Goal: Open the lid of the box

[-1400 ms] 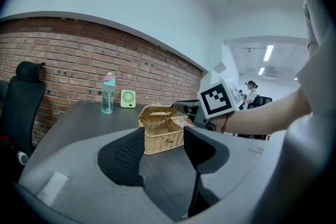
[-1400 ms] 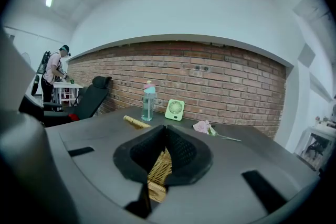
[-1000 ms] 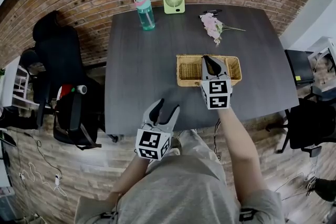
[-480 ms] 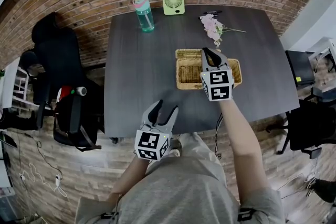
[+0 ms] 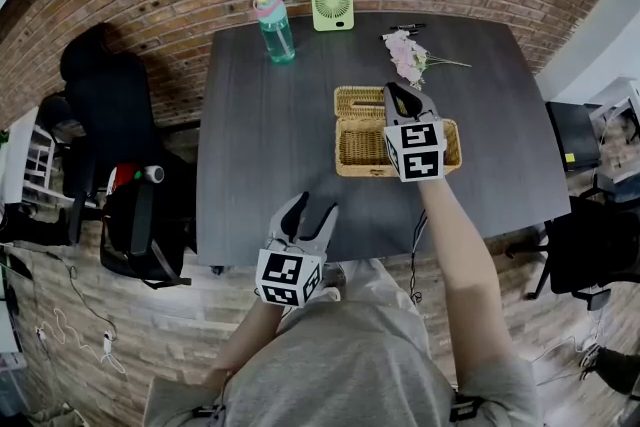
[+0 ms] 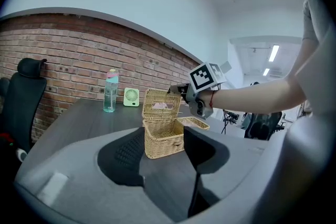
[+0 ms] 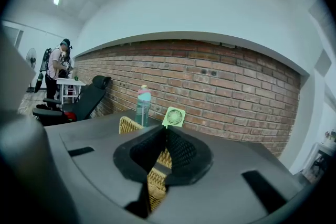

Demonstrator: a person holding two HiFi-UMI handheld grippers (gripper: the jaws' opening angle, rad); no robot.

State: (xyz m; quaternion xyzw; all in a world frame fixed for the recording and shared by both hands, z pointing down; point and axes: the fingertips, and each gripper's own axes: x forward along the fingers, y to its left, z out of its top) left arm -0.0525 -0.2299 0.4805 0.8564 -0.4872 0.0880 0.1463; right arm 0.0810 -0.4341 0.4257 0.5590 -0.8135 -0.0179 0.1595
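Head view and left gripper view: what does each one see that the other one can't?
Only the head view shows the marker cube on the left claw and the person's grey lap. Only the left gripper view shows the ceiling lights. Both show the wicker box, its raised lid pinched by the right claw, the bottle and the green fan.

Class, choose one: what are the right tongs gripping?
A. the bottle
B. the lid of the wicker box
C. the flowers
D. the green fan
B: the right tongs are shut on the edge of the lid, which stands upright over the box.
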